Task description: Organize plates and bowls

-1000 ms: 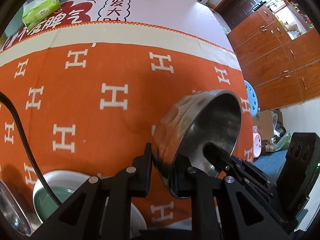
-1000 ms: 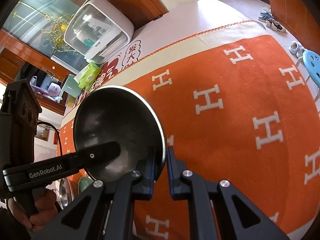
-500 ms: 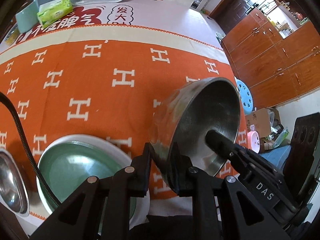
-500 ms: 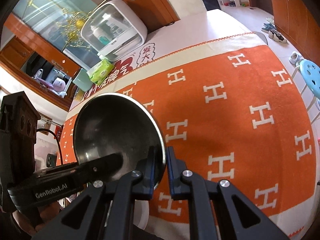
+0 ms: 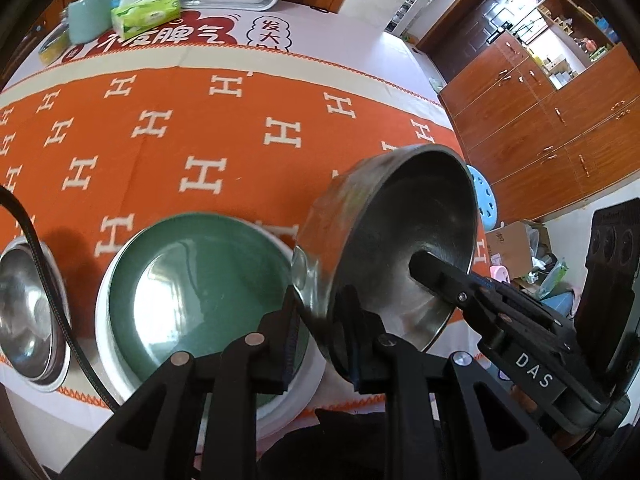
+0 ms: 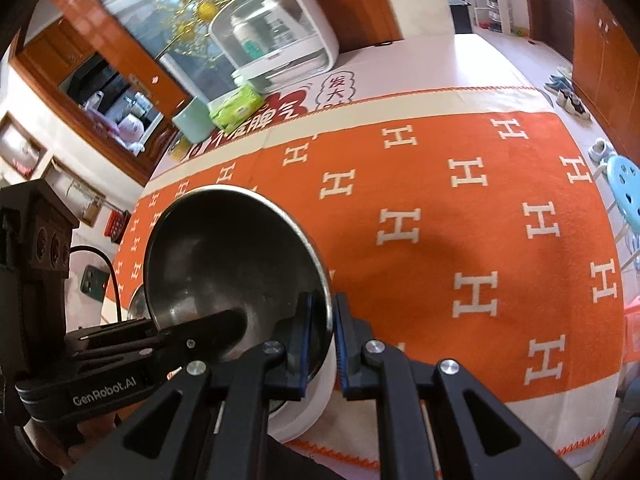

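A: Closest in, both claws are clamped on the same steel bowl point(image 5: 400, 240). The left claw point(image 5: 320, 320) pinches its near rim, one finger outside the wall and one inside. The right claw point(image 6: 322, 332) grips the opposite rim the same way. The bowl is tilted on edge, off the table.

B: What's different from a second ago?

A: The bowl has been carried toward the near edge of the table. A second ago only a sliver of the green plate point(image 5: 192, 288) showed at the bottom of the left view; now the whole plate lies just left of the bowl, partly under it. A second steel bowl point(image 5: 28, 304) has also come into view at the far left, next to the plate.

B: So for the tidying?

A: I'd judge the bowl is being brought to the other dishes, to be set on the plate or nested with the other bowl. It isn't down yet, and neither claw has let go.

B: And the table?

A: An orange cloth point(image 6: 460, 220) with white H marks, cream border, and a printed mat with red characters beyond it. At the far edge sit a green tissue pack point(image 5: 146, 12), a pale green cup point(image 5: 88, 12) and a white-framed clear box point(image 6: 276, 36).

B: The room?

A: Wooden cabinets point(image 5: 560, 120) on the right, a blue stool point(image 6: 626, 184) beside the table, shoes on the floor.
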Demonstrator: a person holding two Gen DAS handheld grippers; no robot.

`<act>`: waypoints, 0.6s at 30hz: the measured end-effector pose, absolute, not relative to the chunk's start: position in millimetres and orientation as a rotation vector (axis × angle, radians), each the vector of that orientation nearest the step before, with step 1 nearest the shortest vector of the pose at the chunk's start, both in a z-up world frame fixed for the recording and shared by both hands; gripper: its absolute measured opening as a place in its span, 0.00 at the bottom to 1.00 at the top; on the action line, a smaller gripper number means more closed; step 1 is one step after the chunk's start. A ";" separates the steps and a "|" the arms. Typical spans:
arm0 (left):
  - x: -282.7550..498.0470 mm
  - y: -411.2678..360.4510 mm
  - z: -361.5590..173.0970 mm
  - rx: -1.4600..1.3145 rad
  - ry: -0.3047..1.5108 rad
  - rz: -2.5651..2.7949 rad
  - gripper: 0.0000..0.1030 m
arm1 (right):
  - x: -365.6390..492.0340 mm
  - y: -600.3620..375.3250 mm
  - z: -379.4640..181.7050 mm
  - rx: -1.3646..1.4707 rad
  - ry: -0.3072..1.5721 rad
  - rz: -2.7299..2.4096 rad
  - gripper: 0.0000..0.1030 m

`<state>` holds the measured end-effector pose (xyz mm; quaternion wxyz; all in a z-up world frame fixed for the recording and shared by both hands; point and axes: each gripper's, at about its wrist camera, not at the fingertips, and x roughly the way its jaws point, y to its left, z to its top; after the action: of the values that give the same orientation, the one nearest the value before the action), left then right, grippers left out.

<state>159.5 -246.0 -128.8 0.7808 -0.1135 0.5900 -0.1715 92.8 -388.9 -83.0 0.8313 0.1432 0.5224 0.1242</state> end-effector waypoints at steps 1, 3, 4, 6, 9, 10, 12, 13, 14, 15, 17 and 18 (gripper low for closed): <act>156.4 -240.2 -128.5 -0.248 1.273 -0.370 0.17 | 90.7 -382.5 -81.8 0.295 1.109 0.270 0.10; 151.6 -228.6 -128.1 -0.254 1.269 -0.366 0.17 | 87.4 -371.8 -81.1 0.284 1.115 0.279 0.10; 149.1 -222.4 -127.4 -0.258 1.268 -0.364 0.17 | 86.3 -367.3 -80.8 0.282 1.117 0.283 0.10; 144.0 -210.0 -126.3 -0.258 1.264 -0.359 0.17 | 83.1 -354.9 -80.9 0.281 1.121 0.291 0.10; 139.5 -191.9 -125.7 -0.253 1.262 -0.353 0.17 | 80.8 -337.1 -81.3 0.281 1.129 0.297 0.10; 137.9 -184.0 -125.3 -0.252 1.262 -0.353 0.18 | 79.9 -330.9 -81.6 0.281 1.133 0.299 0.10; 135.7 -170.8 -125.0 -0.254 1.264 -0.357 0.18 | 78.3 -317.2 -82.0 0.284 1.140 0.301 0.10; 134.7 -162.7 -125.0 -0.254 1.268 -0.358 0.18 | 77.8 -311.8 -81.7 0.285 1.140 0.301 0.10; 134.2 -158.0 -125.1 -0.252 1.271 -0.359 0.18 | 77.0 -303.5 -81.5 0.284 1.142 0.301 0.10; 133.3 -150.7 -125.0 -0.248 1.274 -0.359 0.18 | 76.1 -297.0 -81.3 0.282 1.144 0.301 0.11; 131.6 -137.2 -124.8 -0.238 1.280 -0.357 0.18 | 74.3 -284.1 -81.4 0.279 1.147 0.301 0.11; 129.9 -130.8 -123.8 -0.235 1.283 -0.357 0.18 | 73.2 -276.8 -81.5 0.279 1.149 0.301 0.11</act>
<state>129.9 -130.8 -123.8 0.7800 -0.1088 0.5937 -0.1654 73.2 -276.8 -81.5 0.8196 0.1310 0.5396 0.1415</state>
